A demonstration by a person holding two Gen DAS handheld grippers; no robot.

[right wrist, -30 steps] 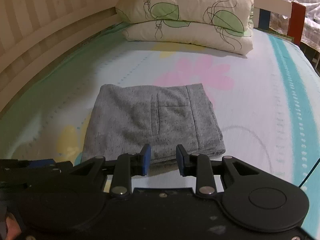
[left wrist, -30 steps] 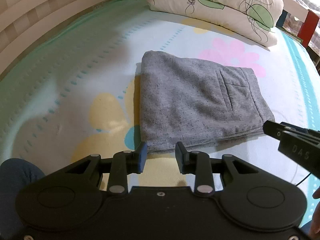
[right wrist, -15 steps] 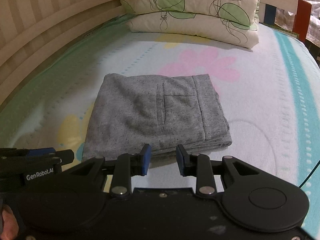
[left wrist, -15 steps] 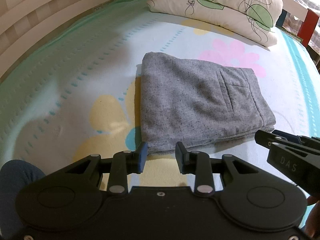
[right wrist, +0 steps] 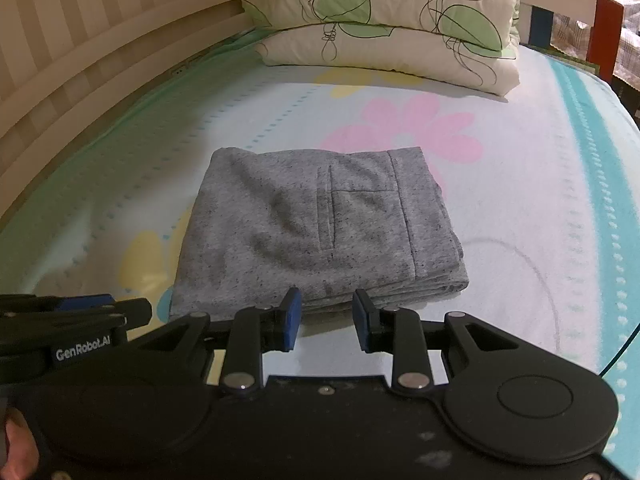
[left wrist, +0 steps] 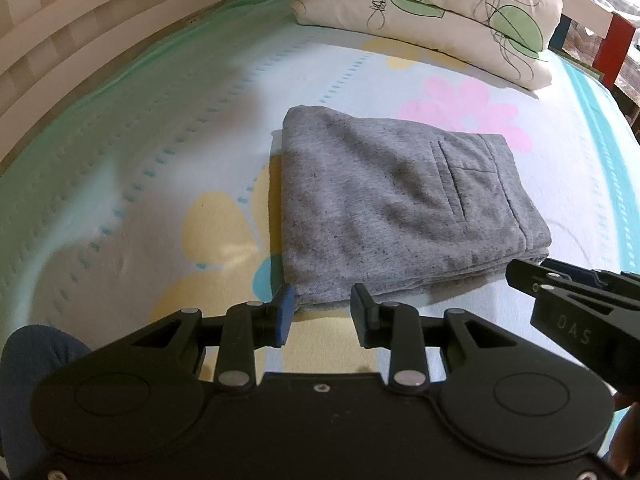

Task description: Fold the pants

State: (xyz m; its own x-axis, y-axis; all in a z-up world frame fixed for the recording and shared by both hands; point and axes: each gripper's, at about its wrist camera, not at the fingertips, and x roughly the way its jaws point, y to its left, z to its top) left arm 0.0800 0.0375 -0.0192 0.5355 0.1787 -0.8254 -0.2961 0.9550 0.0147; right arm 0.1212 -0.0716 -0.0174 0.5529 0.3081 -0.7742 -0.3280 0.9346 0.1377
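I see the pants (right wrist: 316, 232) folded into a flat rectangle mid-bed (right wrist: 540, 184), long axis left-right, layered edge toward me; bare sheet all round; left hand-held gripper (left wrist: 322, 312) and right hand-held gripper (right wrist: 326, 316) part-open, empty.

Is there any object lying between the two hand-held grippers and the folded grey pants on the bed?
Nothing visible. The left hand-held gripper and the right hand-held gripper both stand open just before the near edge of the folded grey pants, with only bare bed sheet between.

The pillows (left wrist: 432, 8) run off the top edge, and the pants (right wrist: 312, 232) hide their lower folded layers.
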